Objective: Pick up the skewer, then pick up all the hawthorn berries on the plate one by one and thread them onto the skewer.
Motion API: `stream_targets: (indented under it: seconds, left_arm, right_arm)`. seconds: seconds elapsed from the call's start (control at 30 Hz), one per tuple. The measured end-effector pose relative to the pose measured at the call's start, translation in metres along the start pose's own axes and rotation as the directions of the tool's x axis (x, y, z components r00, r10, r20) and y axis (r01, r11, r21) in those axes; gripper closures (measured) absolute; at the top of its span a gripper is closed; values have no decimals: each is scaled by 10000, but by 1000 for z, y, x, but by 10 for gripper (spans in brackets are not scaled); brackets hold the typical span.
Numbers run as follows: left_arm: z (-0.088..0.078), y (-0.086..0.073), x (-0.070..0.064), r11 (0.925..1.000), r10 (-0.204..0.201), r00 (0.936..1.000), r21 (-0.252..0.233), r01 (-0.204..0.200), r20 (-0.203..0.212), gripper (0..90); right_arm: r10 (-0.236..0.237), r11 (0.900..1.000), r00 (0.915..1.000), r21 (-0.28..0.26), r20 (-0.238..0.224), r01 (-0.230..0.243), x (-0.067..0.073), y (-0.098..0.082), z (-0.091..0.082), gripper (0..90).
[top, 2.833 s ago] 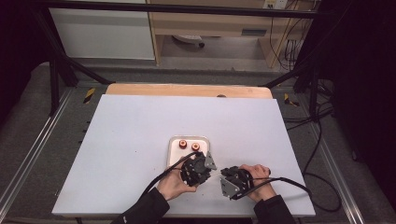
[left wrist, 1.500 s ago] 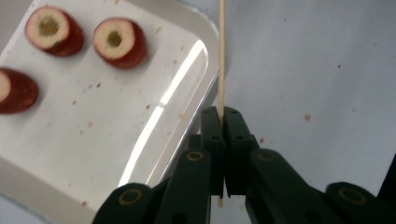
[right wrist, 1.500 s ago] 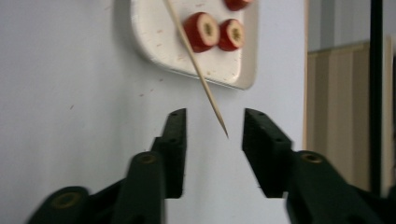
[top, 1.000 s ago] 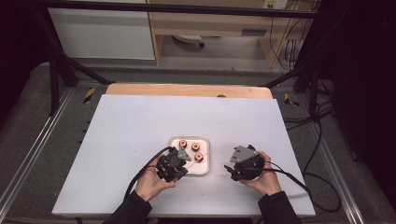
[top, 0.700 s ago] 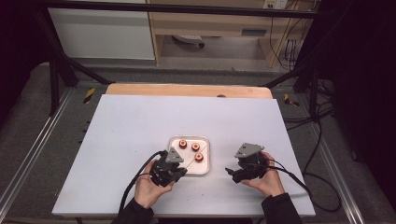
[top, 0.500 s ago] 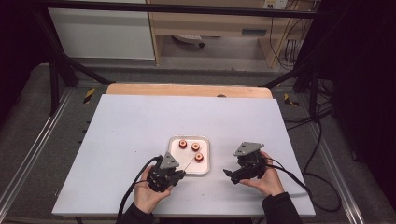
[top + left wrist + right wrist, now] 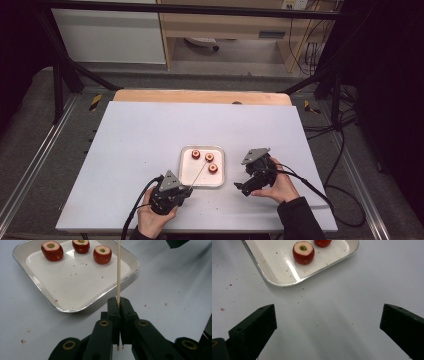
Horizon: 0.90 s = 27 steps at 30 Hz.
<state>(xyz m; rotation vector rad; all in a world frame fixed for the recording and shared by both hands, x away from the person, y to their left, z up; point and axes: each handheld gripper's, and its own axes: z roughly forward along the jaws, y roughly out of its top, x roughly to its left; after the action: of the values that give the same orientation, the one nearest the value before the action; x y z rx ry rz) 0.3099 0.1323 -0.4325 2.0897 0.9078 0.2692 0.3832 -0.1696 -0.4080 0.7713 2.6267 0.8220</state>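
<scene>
Left gripper (image 7: 119,302) clenched on the skewer (image 7: 118,272), which points ahead over the tray (image 7: 40,286) towards three cored fruit pieces (image 7: 102,254), presumably for spearing. Right gripper (image 7: 328,322) released, jaws just opened, nothing between them.

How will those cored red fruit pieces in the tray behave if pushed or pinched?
The fruit pieces stand on flat cut ends, so they would probably slide rather than roll. Tipped onto their round sides, they might roll. Crumbs scattered over the tray suggest soft flesh that could bruise or crumble under a hard pinch.
</scene>
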Motion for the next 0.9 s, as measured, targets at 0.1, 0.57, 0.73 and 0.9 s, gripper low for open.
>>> stream_targets:
  seconds: [0.1, 0.57, 0.73, 0.9]
  left_arm:
    - [-1, -5, 0, 9999, -2, 10000, -130, 1, -68, 882]
    - [-4, -15, 3, 9994, -127, 9996, -327, 118, -262, 882]
    - [-6, -15, 4, 9994, -107, 9995, -345, 97, -286, 882]
    - [-8, -16, 6, 9991, -53, 9995, -412, 40, -312, 882]
  right_arm:
    - [-524, 9984, 9979, 212, -380, 532, 1, 9, 5, 13]
    - [-1405, 9862, 9842, 724, -1081, 1488, -1, 47, 20, 63]
    - [-1653, 9791, 9769, 968, -1352, 1791, -2, 64, 29, 99]
    - [-1804, 9741, 9687, 1056, -1707, 2000, -5, 78, 41, 162]
